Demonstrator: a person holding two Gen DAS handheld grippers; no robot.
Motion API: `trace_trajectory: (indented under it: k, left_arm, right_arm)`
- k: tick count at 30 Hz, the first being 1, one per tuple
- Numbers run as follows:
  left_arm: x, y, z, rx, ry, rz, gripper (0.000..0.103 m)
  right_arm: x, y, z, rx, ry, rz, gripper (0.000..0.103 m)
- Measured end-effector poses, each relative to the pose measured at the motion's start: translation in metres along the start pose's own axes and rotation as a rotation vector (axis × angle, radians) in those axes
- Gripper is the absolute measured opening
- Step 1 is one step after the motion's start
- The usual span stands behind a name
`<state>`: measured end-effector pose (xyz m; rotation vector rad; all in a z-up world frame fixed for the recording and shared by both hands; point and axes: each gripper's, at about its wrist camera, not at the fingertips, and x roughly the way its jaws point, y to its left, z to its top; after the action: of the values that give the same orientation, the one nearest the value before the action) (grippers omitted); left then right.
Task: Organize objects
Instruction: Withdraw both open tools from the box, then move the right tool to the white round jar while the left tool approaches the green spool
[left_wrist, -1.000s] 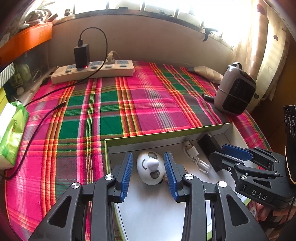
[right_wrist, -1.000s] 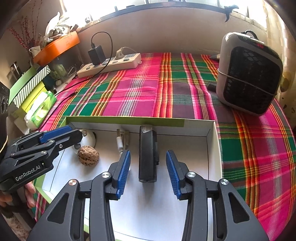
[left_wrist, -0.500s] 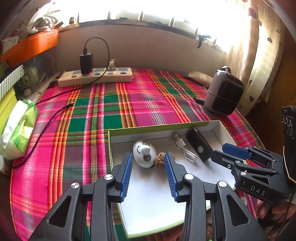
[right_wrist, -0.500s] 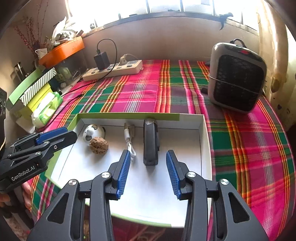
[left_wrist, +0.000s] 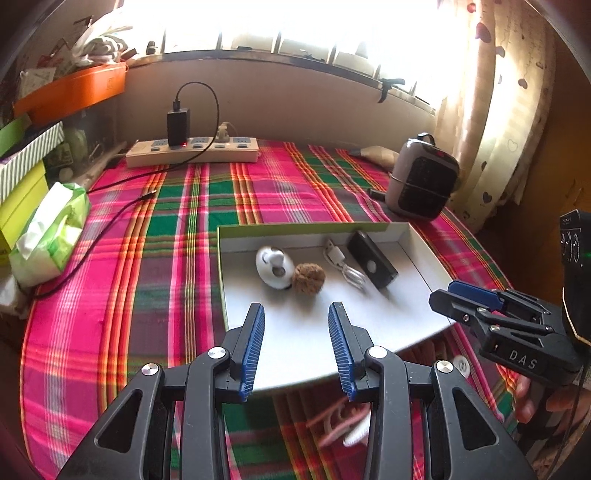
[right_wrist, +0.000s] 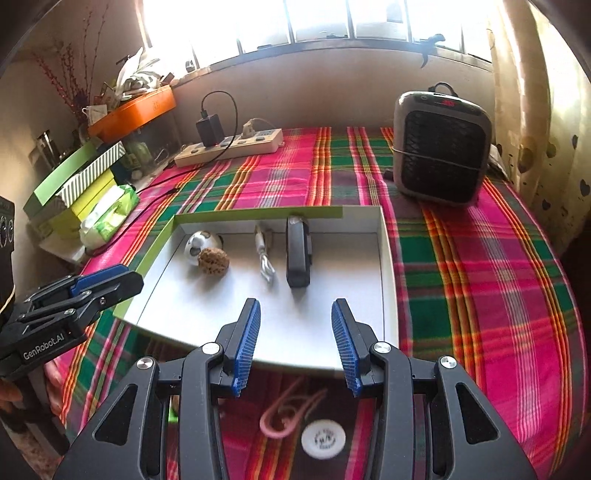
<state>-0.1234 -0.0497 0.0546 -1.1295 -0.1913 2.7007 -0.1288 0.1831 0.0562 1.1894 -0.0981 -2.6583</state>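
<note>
Tray (left_wrist: 417, 236) with walnut (left_wrist: 308, 277), cable (left_wrist: 343, 266), black device (left_wrist: 371, 264)

You have drawn both grippers back from the shallow white cardboard tray (left_wrist: 413, 236): the left gripper (left_wrist: 295, 347), earlier straddling the white rounded gadget (left_wrist: 274, 266), and the right gripper (right_wrist: 295, 343), earlier straddling the black oblong device (right_wrist: 297, 254), now sit over its near edge.

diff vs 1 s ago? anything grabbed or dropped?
Both grippers pulled back from the box: the left hand-held gripper was over the white toy, the right hand-held gripper around the black device; both now hang open at the box's near edge. Nothing grabbed or dropped. Toy, walnut, cable and device lie unmoved in the box.
</note>
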Motion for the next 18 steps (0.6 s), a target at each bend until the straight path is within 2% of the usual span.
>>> trace_trajectory:
  k: [6,18]
  left_arm:
    - [-0.010,-0.010,-0.018,0.051,0.010,-0.021,0.035]
    - [-0.024,-0.033,-0.042,0.148,0.037,-0.147,0.041]
  right_arm:
    - [-0.012,-0.001,-0.015,0.006,-0.013,-0.006,0.042]
    - [-0.026,-0.009,-0.041,0.030,-0.012,-0.027,0.043]
